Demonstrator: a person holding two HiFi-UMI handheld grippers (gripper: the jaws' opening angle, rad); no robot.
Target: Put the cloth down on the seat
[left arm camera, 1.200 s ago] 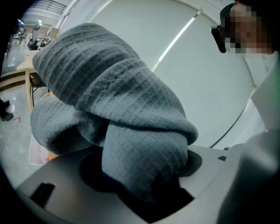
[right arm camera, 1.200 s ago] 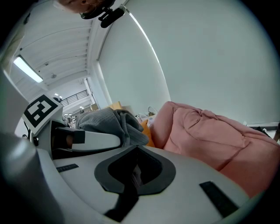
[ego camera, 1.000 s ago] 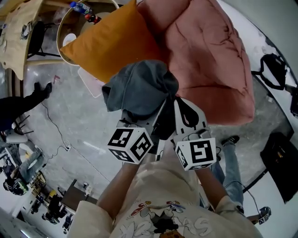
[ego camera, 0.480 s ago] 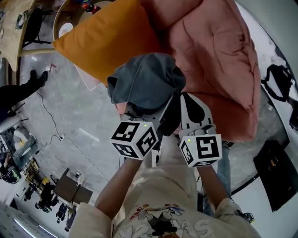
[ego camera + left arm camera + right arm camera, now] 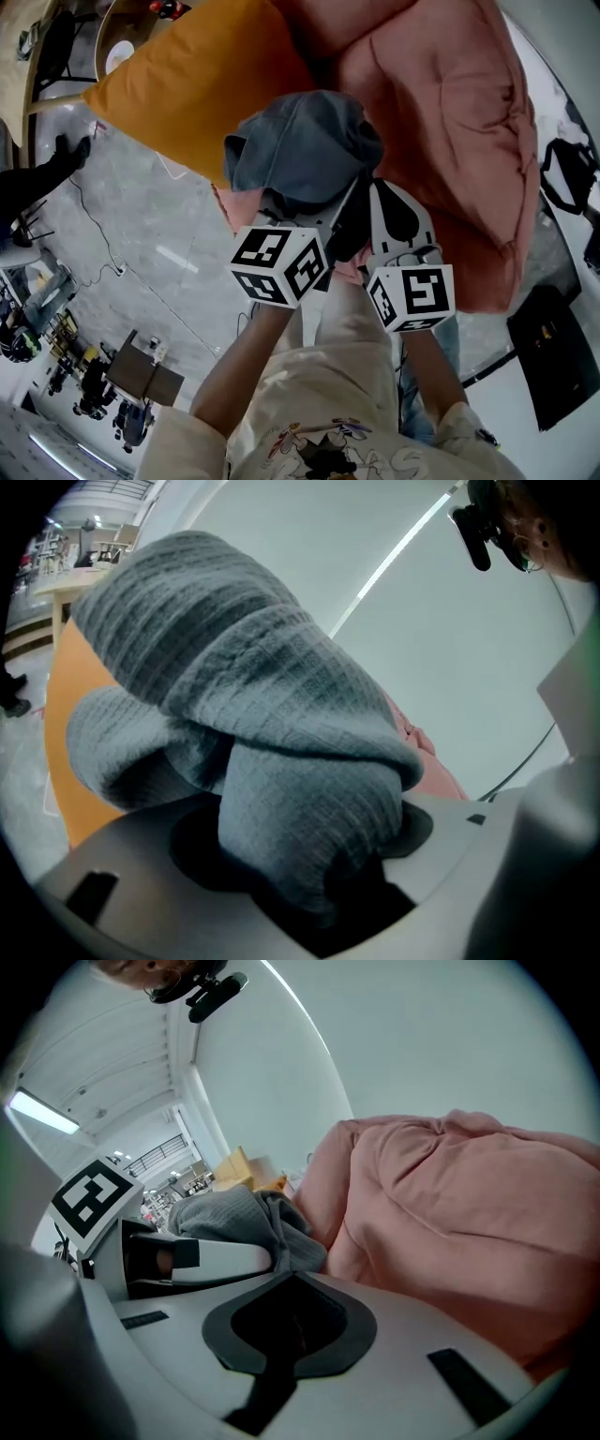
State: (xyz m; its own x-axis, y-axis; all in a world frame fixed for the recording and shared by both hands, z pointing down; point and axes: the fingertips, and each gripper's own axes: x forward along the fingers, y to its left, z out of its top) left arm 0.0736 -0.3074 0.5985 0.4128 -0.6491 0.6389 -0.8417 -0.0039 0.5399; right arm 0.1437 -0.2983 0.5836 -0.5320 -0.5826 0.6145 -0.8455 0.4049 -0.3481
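Note:
A bunched grey ribbed cloth [image 5: 305, 145] hangs over the front edge of the pink cushioned seat [image 5: 450, 122]. My left gripper [image 5: 309, 202] is shut on the cloth's lower fold, which fills the gap between its jaws in the left gripper view [image 5: 281, 714]. Close beside it on the right, my right gripper [image 5: 377, 195] is shut with nothing in it, and its tips [image 5: 292, 1283] point at the pink seat [image 5: 469, 1222]. The cloth [image 5: 234, 1218] shows to the left of that gripper.
An orange cushion [image 5: 197, 75] leans against the seat's left side. A round wooden table [image 5: 105, 47] stands behind it. Black bags [image 5: 558, 352] lie on the floor at the right. Someone's dark shoe and leg [image 5: 37, 173] and cables are at the left.
Both grippers have come down together toward the pink seat, carrying the cloth. The seat and orange cushion now look larger and closer. The left grip on the cloth is unchanged.

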